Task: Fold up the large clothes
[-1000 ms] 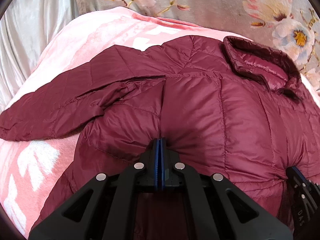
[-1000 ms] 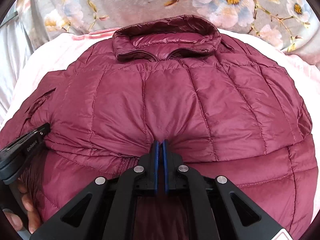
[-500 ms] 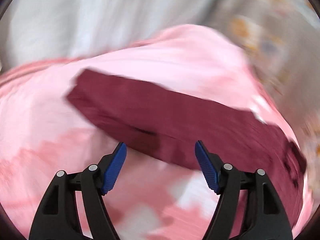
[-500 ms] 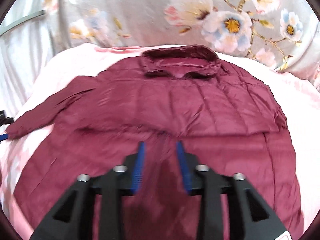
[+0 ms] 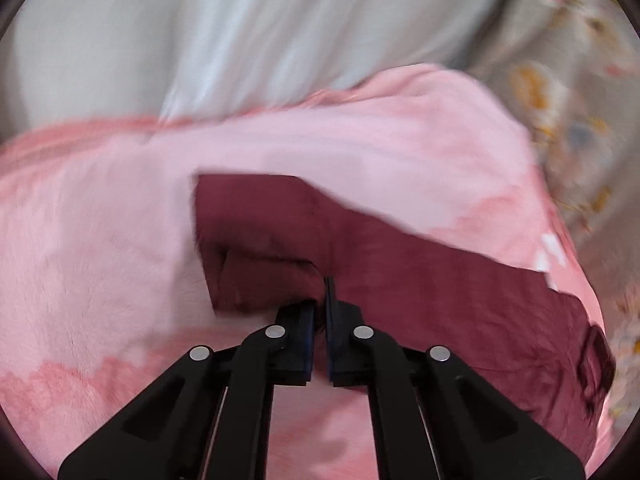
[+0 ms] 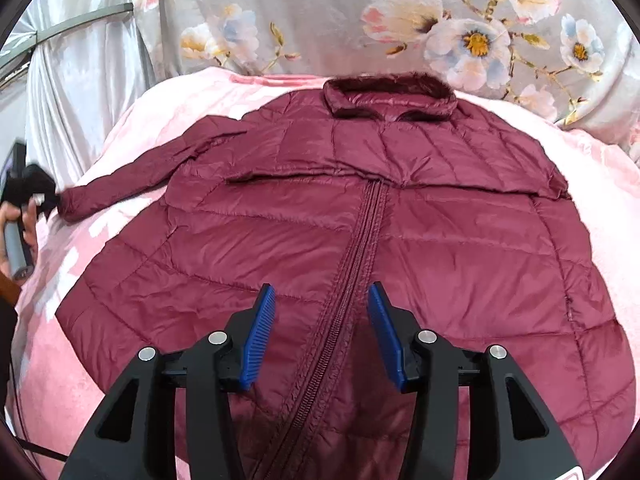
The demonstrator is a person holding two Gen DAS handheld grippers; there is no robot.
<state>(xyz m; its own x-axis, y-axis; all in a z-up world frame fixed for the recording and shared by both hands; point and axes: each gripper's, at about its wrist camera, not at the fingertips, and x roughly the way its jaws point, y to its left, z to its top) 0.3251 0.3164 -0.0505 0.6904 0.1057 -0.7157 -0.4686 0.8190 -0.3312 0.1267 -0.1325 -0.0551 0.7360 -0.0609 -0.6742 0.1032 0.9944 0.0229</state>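
Surface: a pink fleece blanket [image 6: 132, 120] with paler patches covers the whole work area, rumpled at its far left edge.
Room: behind the blanket hangs a grey cloth printed with large pink, white and blue flowers [image 6: 400, 20]; to its left hangs plain silvery-white cloth [image 6: 80, 80] in long folds.
Writing: white block shapes show on the blanket at the left, too distorted to read; no brand or label legible.
Count: one jacket, two tongs, one sleeve laid out, one person's hand in sight.
Jacket: a dark red quilted jacket [image 6: 460, 240] lies flat, front up, in the middle of the blanket, collar [image 6: 390, 96] at the far side, zipper [image 6: 360, 240] closed and running toward the near edge.
Sleeve: the left sleeve [image 5: 400, 272] stretches out to the left across the blanket, its cuff at the far left end.
Left tongs [image 5: 320, 292]: pressed together, pinching the cuff end of the sleeve; picture blurred.
Right tongs [image 6: 322, 300]: jaws have just been widening, now spread, above the zipper at the near hem, nothing between the pads.
Hand [image 6: 28, 220]: at the far left edge in the right wrist view, gripping the handle of the left tongs.
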